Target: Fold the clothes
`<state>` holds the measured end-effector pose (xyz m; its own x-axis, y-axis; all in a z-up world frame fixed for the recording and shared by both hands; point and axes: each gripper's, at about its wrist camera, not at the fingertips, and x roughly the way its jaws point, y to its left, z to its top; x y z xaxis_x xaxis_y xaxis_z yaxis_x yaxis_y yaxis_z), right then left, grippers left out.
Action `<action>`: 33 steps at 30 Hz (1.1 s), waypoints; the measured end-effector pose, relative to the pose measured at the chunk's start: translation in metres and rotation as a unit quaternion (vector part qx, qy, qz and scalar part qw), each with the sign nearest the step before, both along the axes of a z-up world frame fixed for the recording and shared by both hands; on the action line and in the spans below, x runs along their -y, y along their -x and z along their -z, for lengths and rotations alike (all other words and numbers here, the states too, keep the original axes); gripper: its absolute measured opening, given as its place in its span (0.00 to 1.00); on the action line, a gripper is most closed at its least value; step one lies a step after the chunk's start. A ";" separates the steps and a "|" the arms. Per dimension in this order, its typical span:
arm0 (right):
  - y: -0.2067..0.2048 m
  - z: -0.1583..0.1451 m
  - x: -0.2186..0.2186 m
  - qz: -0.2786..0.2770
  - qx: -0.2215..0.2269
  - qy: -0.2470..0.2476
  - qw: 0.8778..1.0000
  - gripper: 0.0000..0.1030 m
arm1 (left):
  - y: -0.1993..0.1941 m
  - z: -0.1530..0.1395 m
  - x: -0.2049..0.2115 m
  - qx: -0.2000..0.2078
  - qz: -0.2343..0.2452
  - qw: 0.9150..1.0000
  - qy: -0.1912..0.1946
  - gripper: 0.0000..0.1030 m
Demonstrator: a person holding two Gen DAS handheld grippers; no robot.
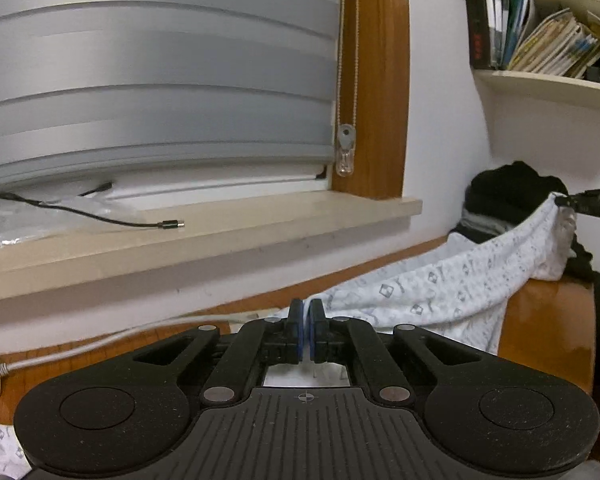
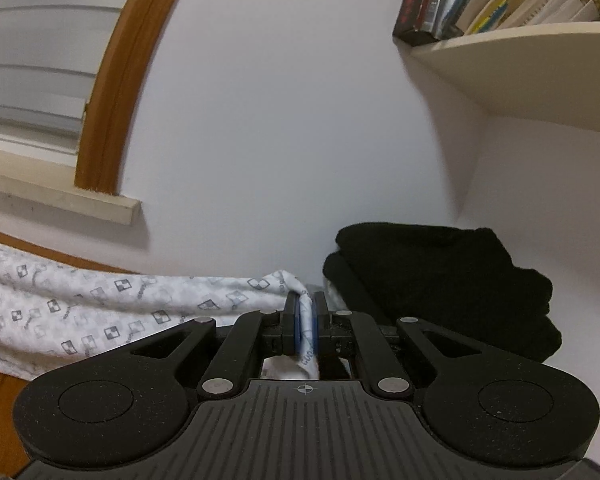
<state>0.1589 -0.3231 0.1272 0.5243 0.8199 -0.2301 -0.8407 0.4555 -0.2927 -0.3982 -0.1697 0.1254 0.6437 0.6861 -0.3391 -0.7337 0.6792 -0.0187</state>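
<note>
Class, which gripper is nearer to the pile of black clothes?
Right. The right gripper is just beside the black clothes; the left gripper is farther along the patterned cloth.

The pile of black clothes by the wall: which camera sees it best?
The right wrist view. There the pile of black clothes sits close and large, just behind the right claw, its folded layers plain. In the left wrist view the pile is small and far off, partly hidden behind the lifted white patterned garment.

We saw open air above the wooden table point(image 1: 540, 320), but the window sill point(image 1: 220, 224) on the left, the pile of black clothes point(image 2: 440, 280) at the wall and the shelf point(image 2: 520, 68) above it limited the free room.
</note>
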 end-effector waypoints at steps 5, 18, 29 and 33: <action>0.002 -0.018 -0.014 -0.006 0.015 -0.009 1.000 0.05 | -0.001 -0.005 -0.007 0.014 -0.019 1.000 -0.006 0.03; -0.041 0.007 -0.171 0.008 -0.016 0.079 0.997 0.31 | -0.022 0.054 -0.088 -0.051 -0.092 0.991 0.082 0.05; -0.063 0.052 -0.143 -0.035 -0.175 0.116 0.977 0.33 | -0.034 0.067 -0.092 -0.095 -0.050 0.988 0.109 0.18; -0.053 0.071 -0.140 -0.053 -0.180 0.143 0.972 0.33 | -0.039 0.069 -0.090 -0.109 -0.040 0.987 0.108 0.19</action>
<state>0.2118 -0.1835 0.0559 0.2842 0.7402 -0.6094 -0.9497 0.3047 -0.0728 -0.3595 -0.0792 0.0565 0.4856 0.6288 -0.6072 -0.7877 0.6160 0.0078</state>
